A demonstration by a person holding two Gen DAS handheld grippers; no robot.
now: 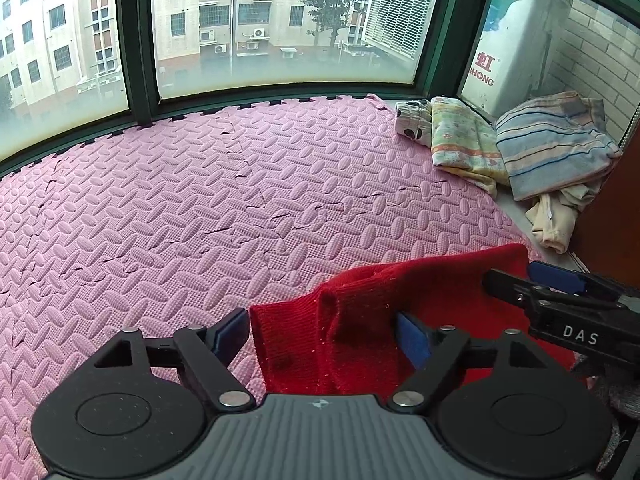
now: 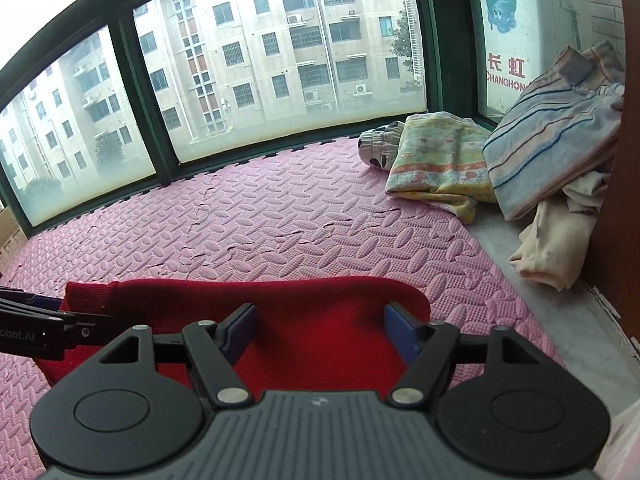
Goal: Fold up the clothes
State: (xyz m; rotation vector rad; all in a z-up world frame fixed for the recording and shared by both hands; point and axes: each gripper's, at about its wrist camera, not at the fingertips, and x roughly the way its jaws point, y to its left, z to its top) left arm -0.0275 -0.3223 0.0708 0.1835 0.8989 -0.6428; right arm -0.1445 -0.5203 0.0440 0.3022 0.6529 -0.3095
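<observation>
Red knitted garment (image 1: 360, 320) on pink embossed foam mat (image 1: 200, 200); left gripper (image 1: 324, 338) and right gripper (image 2: 320, 332) above it, jaws spread, pinching nothing.

This is a room in a home, high up in a block of flats. A pink foam mat (image 1: 200, 184) covers a wide ledge by big windows (image 1: 276, 24). Through the glass, at 12 o'clock, stand tall flats (image 2: 280, 40) with air-con boxes. At 2 o'clock, folded clothes (image 1: 520, 148) lie in a pile by a brick wall (image 1: 592, 52).
</observation>
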